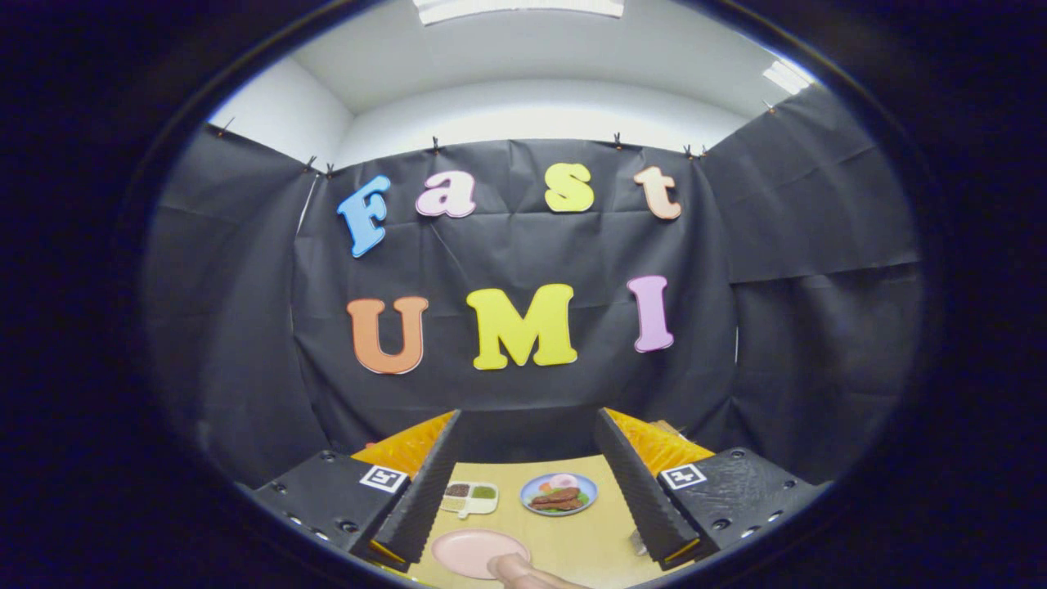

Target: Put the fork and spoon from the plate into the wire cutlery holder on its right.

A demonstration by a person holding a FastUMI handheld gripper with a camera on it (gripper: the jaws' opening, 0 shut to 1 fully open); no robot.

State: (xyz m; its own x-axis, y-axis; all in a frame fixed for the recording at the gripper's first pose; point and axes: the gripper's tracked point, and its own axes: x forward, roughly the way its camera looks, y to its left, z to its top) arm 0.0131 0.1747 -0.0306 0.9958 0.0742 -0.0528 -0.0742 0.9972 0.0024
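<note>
— What is seen on the table (572, 544) from left to right?
— A sauce dish (469, 497), a pink plate (477, 550) nearer, then a blue food plate (559, 493).
— And the gripper (530, 478)?
— Its fingers are spread wide, nothing held; a hand (523, 573) is seen beside the pink plate.

bright ceiling lights (517, 8) | sharp centre | fisheye-warped, dim edges

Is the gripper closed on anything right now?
No. The gripper is open, its fingers wide apart above the table, nothing between them.
</note>
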